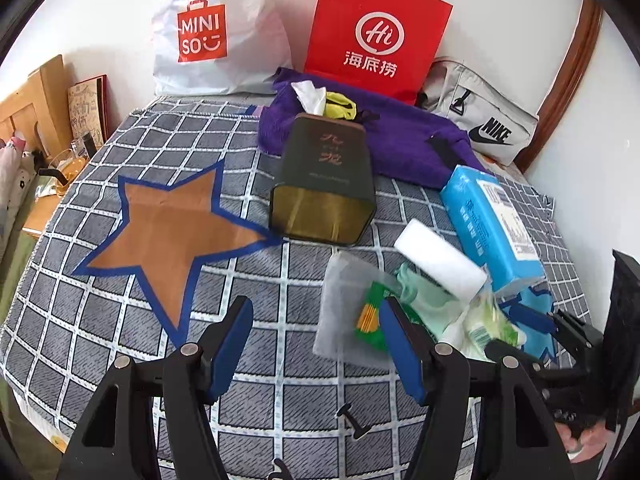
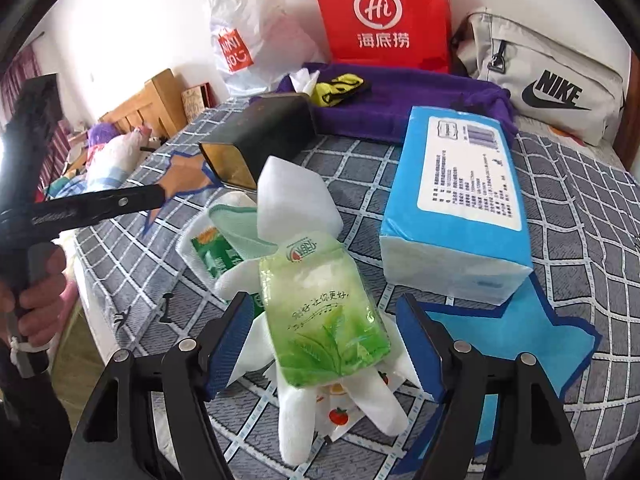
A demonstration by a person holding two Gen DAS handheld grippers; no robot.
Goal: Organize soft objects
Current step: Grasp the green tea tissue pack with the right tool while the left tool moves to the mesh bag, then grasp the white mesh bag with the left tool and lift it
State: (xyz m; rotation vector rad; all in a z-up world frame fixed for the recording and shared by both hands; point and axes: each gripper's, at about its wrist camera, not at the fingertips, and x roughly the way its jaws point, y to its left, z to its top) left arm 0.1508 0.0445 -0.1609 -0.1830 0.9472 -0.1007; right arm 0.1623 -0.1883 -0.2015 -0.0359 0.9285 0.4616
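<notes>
In the right wrist view a green tissue pack [image 2: 320,320] lies on a white glove [image 2: 296,420], between the fingers of my right gripper [image 2: 324,352]. The jaws stand open, with a gap on both sides of the pack. Behind the pack are a white sponge [image 2: 296,200], a folded green cloth [image 2: 236,228] and a big blue tissue pack [image 2: 456,208]. My left gripper [image 1: 316,356] is open over bare checkered cloth, with a translucent pouch [image 1: 352,308] just past its right finger. An orange star [image 1: 172,232] lies to its left, a blue star [image 2: 520,332] under the right gripper.
A dark tin tissue box [image 1: 324,184] lies on its side in front of a purple towel [image 1: 400,140]. Against the wall stand a red paper bag [image 1: 376,28], a white plastic bag [image 1: 212,36] and a grey Nike bag [image 1: 480,120]. The bed edge falls away at the left.
</notes>
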